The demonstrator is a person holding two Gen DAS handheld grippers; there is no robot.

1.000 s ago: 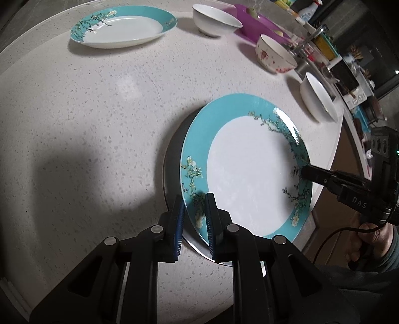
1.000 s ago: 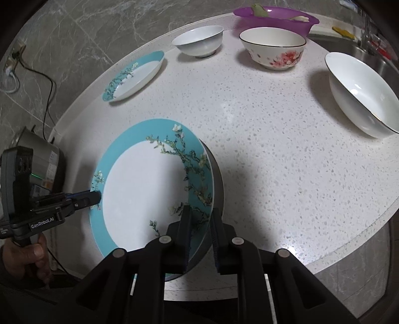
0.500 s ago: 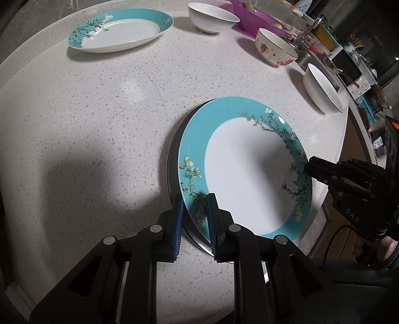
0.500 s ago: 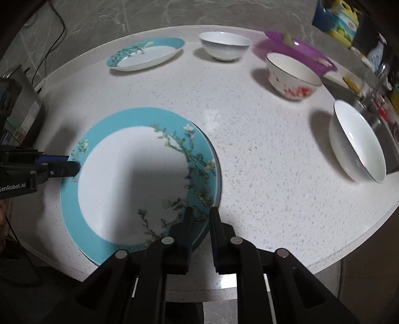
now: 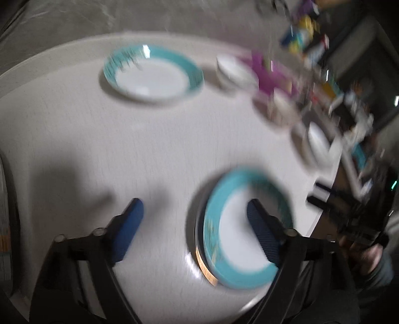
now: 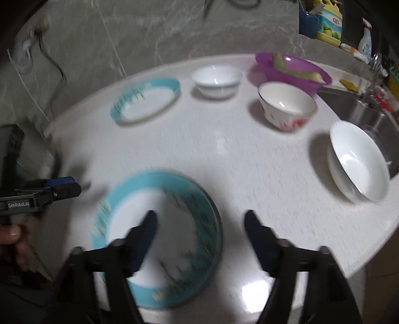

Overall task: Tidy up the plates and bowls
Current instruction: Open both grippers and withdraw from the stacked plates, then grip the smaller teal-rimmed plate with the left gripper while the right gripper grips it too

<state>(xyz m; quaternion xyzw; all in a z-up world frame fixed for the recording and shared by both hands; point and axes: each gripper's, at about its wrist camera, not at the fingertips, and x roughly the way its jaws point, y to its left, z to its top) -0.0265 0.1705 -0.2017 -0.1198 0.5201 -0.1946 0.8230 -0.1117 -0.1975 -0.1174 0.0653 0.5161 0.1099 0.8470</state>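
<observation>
A turquoise-rimmed plate (image 5: 239,231) lies near the counter's front edge on top of a darker plate (image 5: 199,236); it shows blurred in the right wrist view (image 6: 159,236). My left gripper (image 5: 194,224) is open and raised above its left rim. My right gripper (image 6: 199,224) is open above its right rim. A second turquoise plate (image 5: 152,74) (image 6: 146,99) sits far across the counter. A small white bowl (image 6: 217,79), a flowered bowl (image 6: 286,104) and a large white bowl (image 6: 356,162) stand to the right.
A purple basin (image 6: 294,69) with green scraps stands at the back. A steel sink (image 6: 361,114) with a tap lies at the right. Bottles (image 6: 329,22) line the back wall. The white counter (image 6: 224,149) curves round in front.
Both grippers have let go of the near turquoise plate, opened wide and pulled up and back. The plate now lies flat on the darker plate. Both views are motion-blurred.
</observation>
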